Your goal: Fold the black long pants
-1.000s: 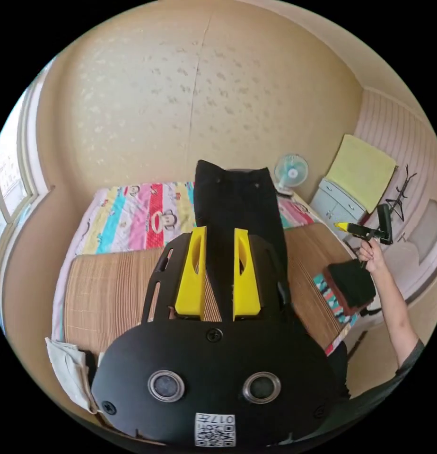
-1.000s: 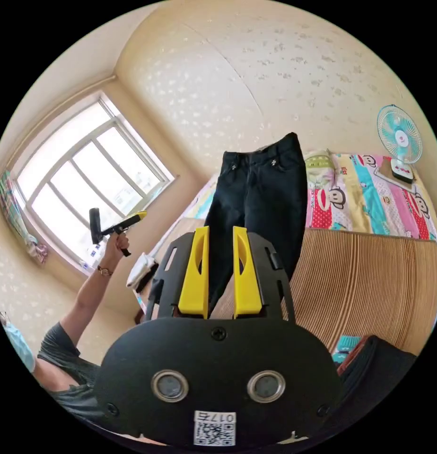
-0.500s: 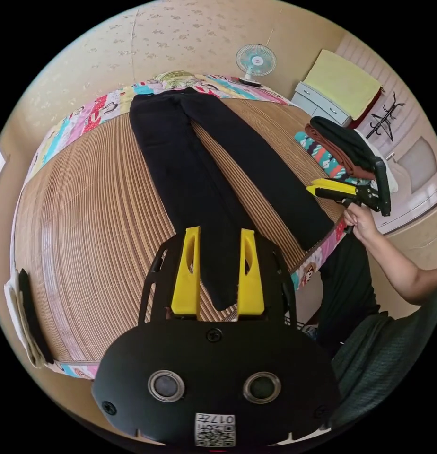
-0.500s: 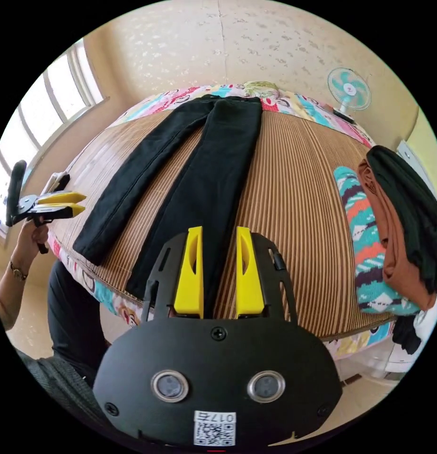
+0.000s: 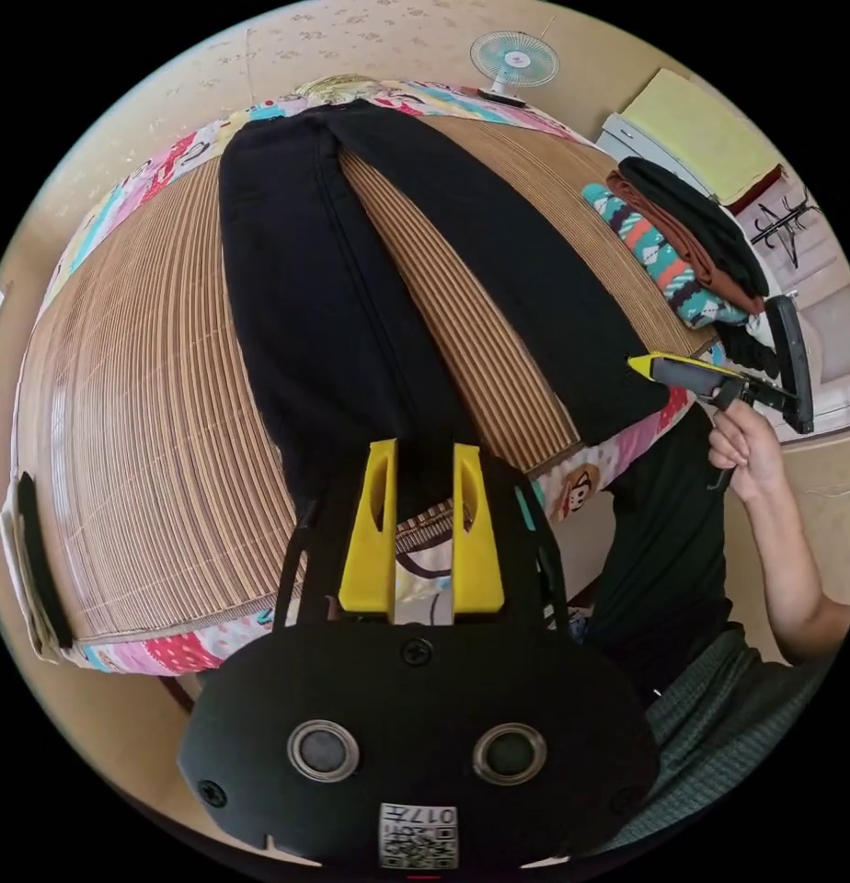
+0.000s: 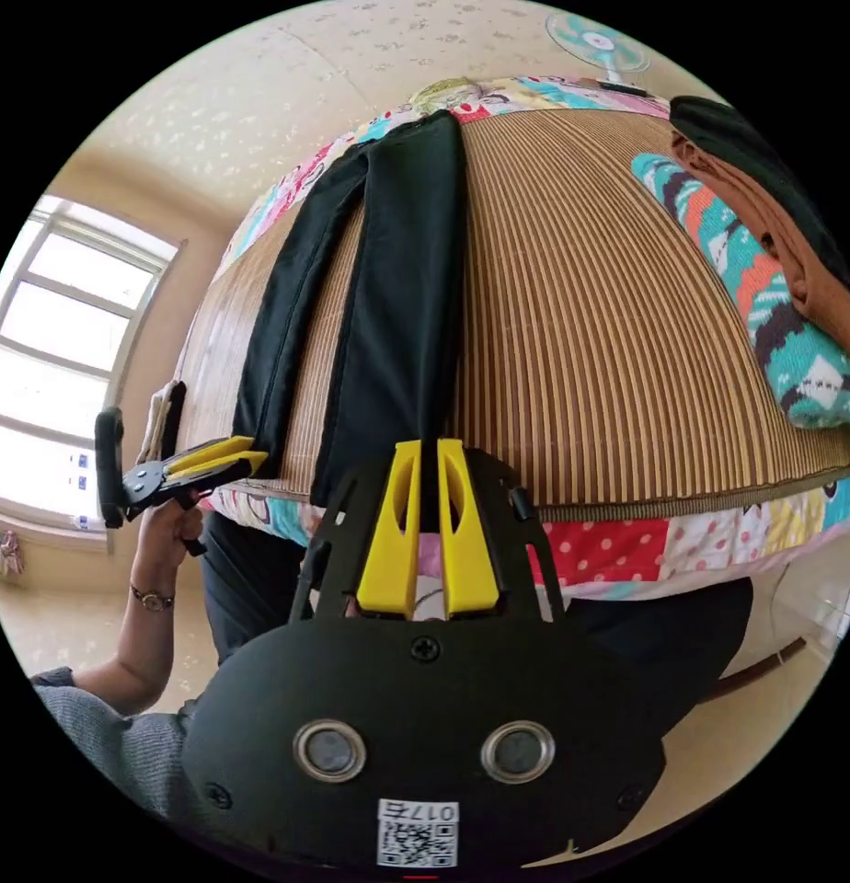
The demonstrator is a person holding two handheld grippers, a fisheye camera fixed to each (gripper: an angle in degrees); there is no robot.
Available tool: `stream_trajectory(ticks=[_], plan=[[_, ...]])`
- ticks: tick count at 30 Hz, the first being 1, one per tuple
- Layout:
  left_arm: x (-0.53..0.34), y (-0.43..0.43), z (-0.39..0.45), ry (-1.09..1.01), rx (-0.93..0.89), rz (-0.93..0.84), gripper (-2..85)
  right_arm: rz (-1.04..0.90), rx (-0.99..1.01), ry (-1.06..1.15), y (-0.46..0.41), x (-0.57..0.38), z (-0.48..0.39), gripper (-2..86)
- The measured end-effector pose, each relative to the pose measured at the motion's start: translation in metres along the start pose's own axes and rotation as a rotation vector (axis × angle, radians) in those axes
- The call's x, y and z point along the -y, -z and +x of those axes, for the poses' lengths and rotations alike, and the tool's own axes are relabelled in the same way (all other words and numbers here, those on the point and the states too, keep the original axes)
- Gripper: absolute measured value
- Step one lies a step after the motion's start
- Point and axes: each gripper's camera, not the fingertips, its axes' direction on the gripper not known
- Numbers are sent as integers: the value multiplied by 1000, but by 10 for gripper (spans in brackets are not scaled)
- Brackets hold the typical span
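**Black pants flat on the bed, a claw at each hem**

Black long pants (image 5: 351, 276) lie stretched on the woven mat (image 5: 131, 386) of the bed, legs splayed in a V. My left claw (image 5: 421, 460) pinches one leg's hem between its jaws. My right claw (image 6: 421, 460) seems clamped on the other hem, though the contact is hard to see. Folded clothes (image 6: 775, 267) sit at the mat's edge.

left tongs (image 5: 421, 451): jaws nearly closed, pinching the pants (image 5: 333, 294) hem.
right tongs (image 6: 423, 451): jaws pressed on the other hem.
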Motion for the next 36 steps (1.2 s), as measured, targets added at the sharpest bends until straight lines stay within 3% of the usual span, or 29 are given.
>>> stream_trajectory(ticks=[4, 9, 11, 15, 20, 24, 30, 32, 34, 36], plan=[[-61, 22, -7, 68, -120, 3, 60, 129, 256, -33, 52, -61, 47, 36], [-145, 31, 25, 32, -142, -41, 13, 48, 181, -22, 73, -133, 88, 34], [-176, 38, 33, 15, -244, -75, 7, 32, 249, -76, 92, -170, 111, 33], [-242, 109, 20, 141, -357, 89, 35, 126, 277, -54, 146, -213, 122, 33], [-225, 231, 35, 38, -399, 189, 114, 206, 239, 181, 223, -226, 77, 31], [-189, 320, 55, 24, -402, 314, 173, 176, 227, 332, 229, -234, 36, 31], [-114, 327, 102, -131, -358, 130, 193, 123, 216, 430, 205, -259, -1, 30], [-103, 320, 116, -177, -318, 56, 176, 126, 190, 459, 203, -273, -8, 29], [-100, 317, 126, -215, -289, -6, 97, 109, 191, 467, 202, -280, -6, 29], [-108, 332, 121, -211, -231, 47, 47, 88, 186, 475, 204, -283, 2, 30]])
